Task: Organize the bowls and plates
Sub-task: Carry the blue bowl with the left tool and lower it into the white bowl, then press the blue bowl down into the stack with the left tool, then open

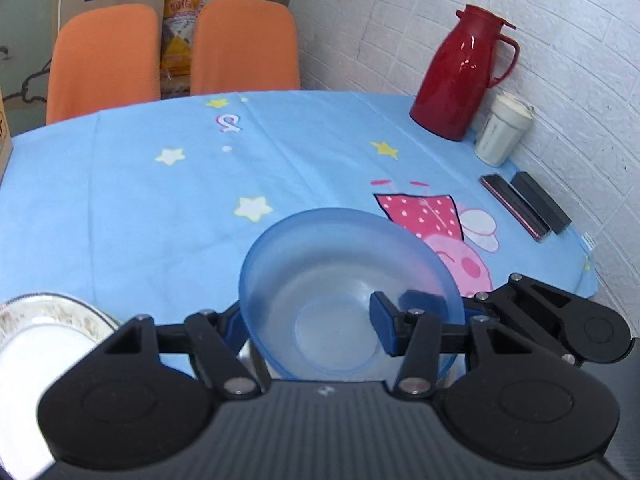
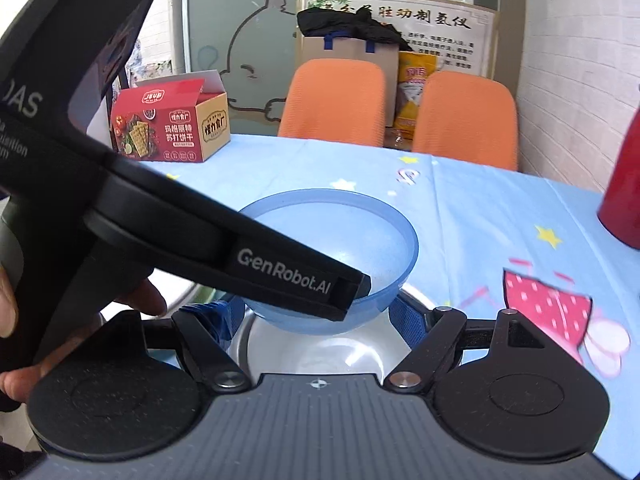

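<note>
Blue bowl (image 1: 340,280) in left gripper (image 1: 416,320) (steel basin (image 2: 316,344) mostly hidden)

We identify three task items. The blue bowl (image 1: 348,292) is translucent plastic with a thin rim and a flat circular base. It is tilted in the left wrist view, its opening facing the camera, and one dark finger pad lies against the inside of its wall while the other sits behind it. In the right wrist view the blue bowl (image 2: 352,240) sits above a metal bowl (image 2: 316,344), which is shiny, upright and largely hidden beneath it; we cannot tell whether the two touch. A white plate (image 1: 44,336) with a speckled, patterned rim lies flat on the table, at lower left of the left wrist view, beside the blue bowl.
</note>
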Available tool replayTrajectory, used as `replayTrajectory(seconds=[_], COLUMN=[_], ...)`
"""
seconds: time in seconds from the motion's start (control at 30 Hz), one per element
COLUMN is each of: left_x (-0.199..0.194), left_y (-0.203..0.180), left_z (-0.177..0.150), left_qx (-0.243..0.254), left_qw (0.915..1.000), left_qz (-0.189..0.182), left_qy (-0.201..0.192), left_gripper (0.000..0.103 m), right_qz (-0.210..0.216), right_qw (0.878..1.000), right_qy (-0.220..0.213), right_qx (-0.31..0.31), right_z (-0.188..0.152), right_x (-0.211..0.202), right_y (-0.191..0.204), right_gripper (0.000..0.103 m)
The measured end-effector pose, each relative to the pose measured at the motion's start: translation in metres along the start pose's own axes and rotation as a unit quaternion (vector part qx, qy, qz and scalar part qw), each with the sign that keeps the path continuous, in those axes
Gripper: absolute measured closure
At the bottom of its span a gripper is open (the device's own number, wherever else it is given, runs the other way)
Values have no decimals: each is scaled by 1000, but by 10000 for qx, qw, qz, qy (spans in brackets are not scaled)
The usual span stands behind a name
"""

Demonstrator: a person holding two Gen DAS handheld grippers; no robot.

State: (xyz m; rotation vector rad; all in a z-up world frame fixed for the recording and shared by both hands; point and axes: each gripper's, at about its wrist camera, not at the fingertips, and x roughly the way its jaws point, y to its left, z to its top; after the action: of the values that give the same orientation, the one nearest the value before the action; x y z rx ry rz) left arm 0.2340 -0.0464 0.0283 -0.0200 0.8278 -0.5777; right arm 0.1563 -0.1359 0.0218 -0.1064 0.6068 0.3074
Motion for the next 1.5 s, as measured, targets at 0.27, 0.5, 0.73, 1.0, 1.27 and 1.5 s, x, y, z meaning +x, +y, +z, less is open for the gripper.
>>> replayTrajectory(seconds=[0.27,0.5,0.73,1.0,1.27,1.5], left_x=[9,15,2,3,27,51], left_y=[-10,-4,5,21,25,25], left_z=[1,1,4,16,24,19], left_qx=[294,391,115,126,563,985], left_qw=[9995,9989,9996,9996,9964,9901], left_qz=[128,264,228,231,74,212], left_qy=[10,2,-109,100,628,978], left_gripper=[44,31,28,11,11,11], right_qz=[-142,-366,-209,-470,-457,-477], right_qw=[9998,9989,9996,9945,9900,9901], right_qy=[-87,22,-101,-165,152,522], right_qx=[-75,-286,144,926,1329,1212], right_z=[-17,-32,-39,-40,-45,-45], right_x=[-1,-22,-48,-40,-11,12], right_y=[-7,-14,-29,-58,-68,-61], right_gripper=[37,36,36,35,35,35])
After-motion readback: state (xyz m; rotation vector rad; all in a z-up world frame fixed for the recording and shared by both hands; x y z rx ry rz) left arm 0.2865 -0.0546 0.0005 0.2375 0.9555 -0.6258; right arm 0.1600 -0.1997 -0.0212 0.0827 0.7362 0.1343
